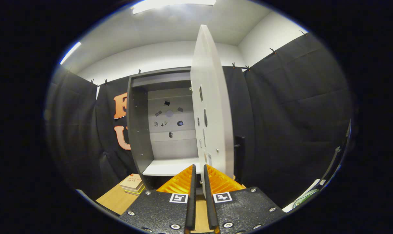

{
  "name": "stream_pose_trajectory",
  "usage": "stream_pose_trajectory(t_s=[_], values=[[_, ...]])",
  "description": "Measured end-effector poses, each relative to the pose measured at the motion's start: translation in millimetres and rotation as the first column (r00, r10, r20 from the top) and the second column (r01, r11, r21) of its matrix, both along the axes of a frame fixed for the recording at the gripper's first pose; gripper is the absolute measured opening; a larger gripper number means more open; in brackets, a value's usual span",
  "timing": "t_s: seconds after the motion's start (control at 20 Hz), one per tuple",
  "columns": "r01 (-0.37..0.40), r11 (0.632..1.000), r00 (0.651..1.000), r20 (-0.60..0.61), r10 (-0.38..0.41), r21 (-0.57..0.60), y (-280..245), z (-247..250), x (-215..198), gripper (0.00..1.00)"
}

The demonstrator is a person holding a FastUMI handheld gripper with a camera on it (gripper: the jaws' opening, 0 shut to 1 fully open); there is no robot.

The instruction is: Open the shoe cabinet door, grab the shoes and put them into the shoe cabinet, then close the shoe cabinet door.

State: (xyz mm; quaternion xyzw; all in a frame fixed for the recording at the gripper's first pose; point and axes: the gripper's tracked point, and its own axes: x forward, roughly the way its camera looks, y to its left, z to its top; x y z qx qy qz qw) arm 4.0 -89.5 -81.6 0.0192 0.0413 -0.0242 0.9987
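The shoe cabinet (pixel 139 130) stands ahead on the table with its white door (pixel 212 107) swung wide open, so I see the door almost edge-on. Its dark interior holds a bare white shelf (pixel 170 166), and the back panel (pixel 170 117) carries a few small dark marks. My gripper (pixel 198 167) sits at the door's lower free edge. The fingers are nearly together and the thin white edge of the door fills the narrow gap between them. A black handle-like part (pixel 239 152) shows just behind the door on its outer side. I see no shoes.
A small stack of books (pixel 133 183) lies on the wooden table (pixel 116 200) left of the cabinet's foot. Black cloth walls close in on both sides. A white and green object (pixel 308 195) lies low at the far right.
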Motion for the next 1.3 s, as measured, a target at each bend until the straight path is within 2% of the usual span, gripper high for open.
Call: stream_pose_trajectory(t_s=[0.25,0.65,1.0,1.3], values=[[-0.006,1.000,0.999,-0.044,0.006,-0.003,43,-24,8,0.25],[0.026,0.997,0.988,-0.155,-0.013,0.080,93,-93,36,0.41],[0.005,0.993,0.961,-0.276,0.028,0.119,110,-171,55,0.43],[0.001,0.984,0.920,-0.386,0.069,0.178,117,-261,67,0.45]])
